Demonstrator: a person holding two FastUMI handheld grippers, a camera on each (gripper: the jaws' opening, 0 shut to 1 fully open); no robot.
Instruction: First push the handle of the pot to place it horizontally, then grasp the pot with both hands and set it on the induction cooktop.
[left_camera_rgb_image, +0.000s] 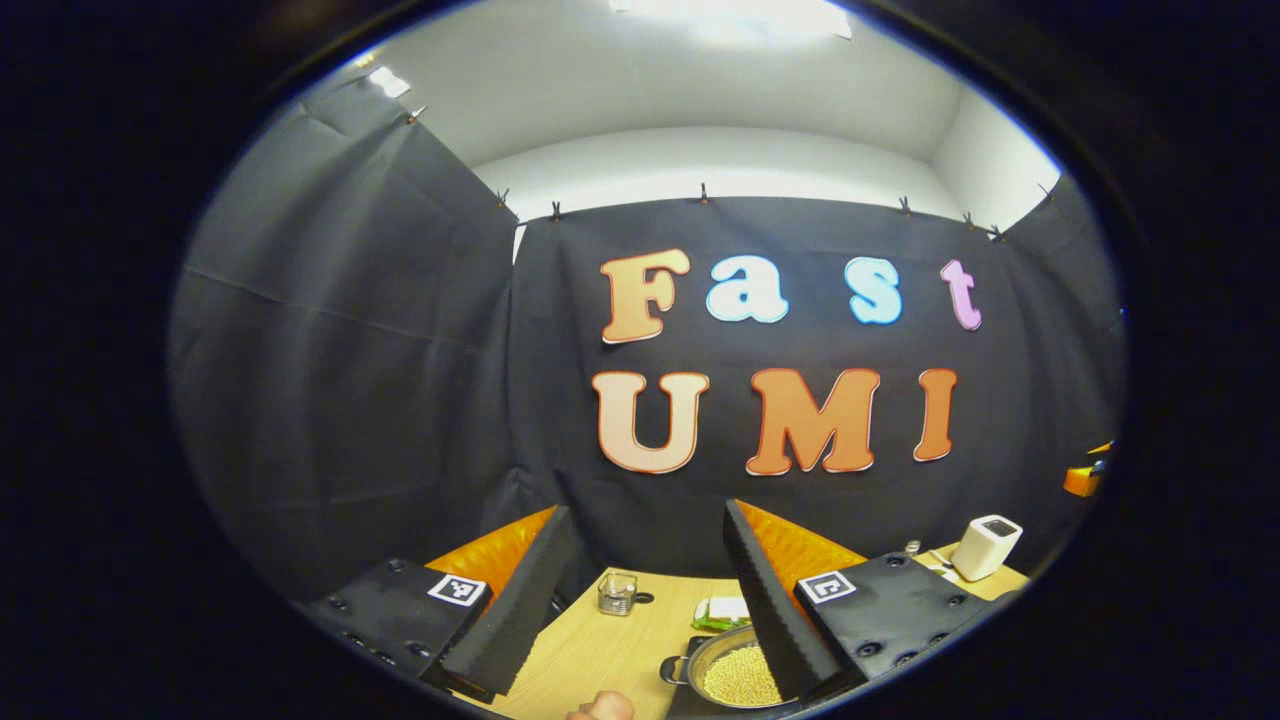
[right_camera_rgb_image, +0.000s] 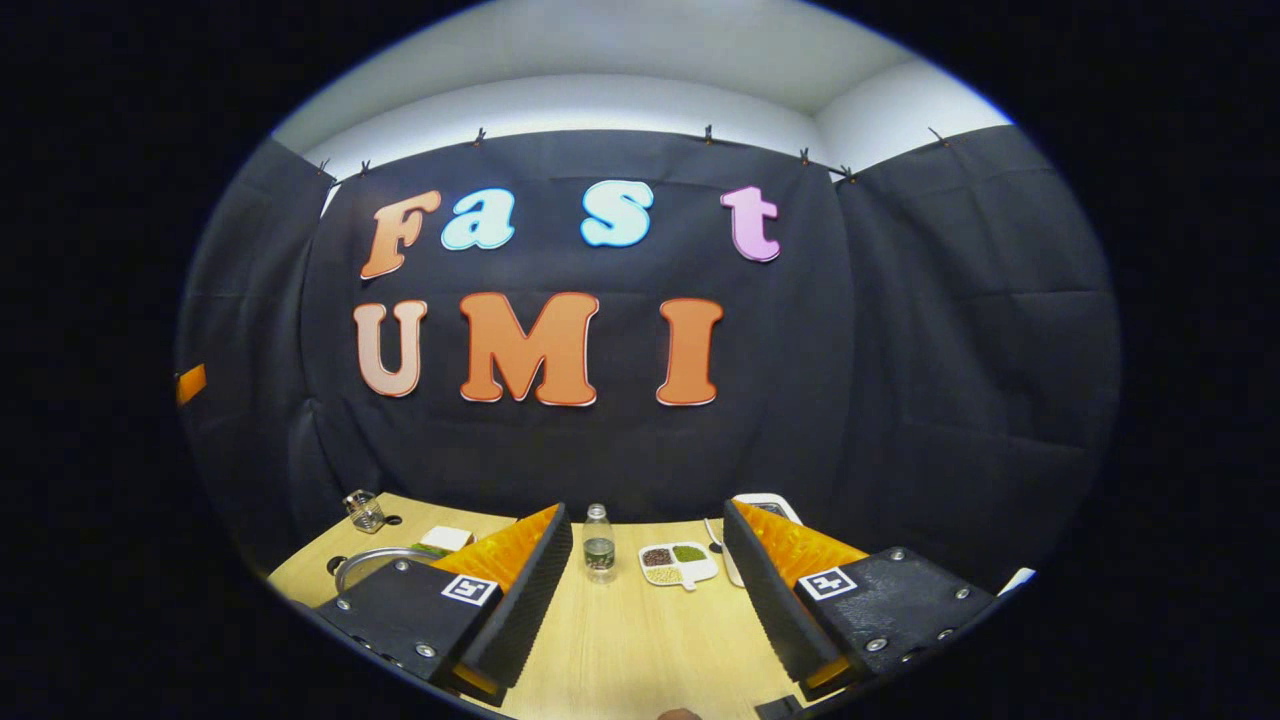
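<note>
Pot (left_camera_rgb_image: 735, 670), shallow metal, full of pale grains

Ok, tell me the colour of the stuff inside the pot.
Pale yellow grains fill the pot, clearest in the left gripper view.

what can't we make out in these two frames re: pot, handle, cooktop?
- Pot, left gripper view: its right side sits behind the left gripper's finger; bottom cut by the image edge. Long handle's direction can't be told.
- Pot, right gripper view: just a rim arc above the right gripper's body.
- Cooktop: the flat white thing behind a finger may be it; too hidden to say.
- Divided dish: contents too small.
</note>
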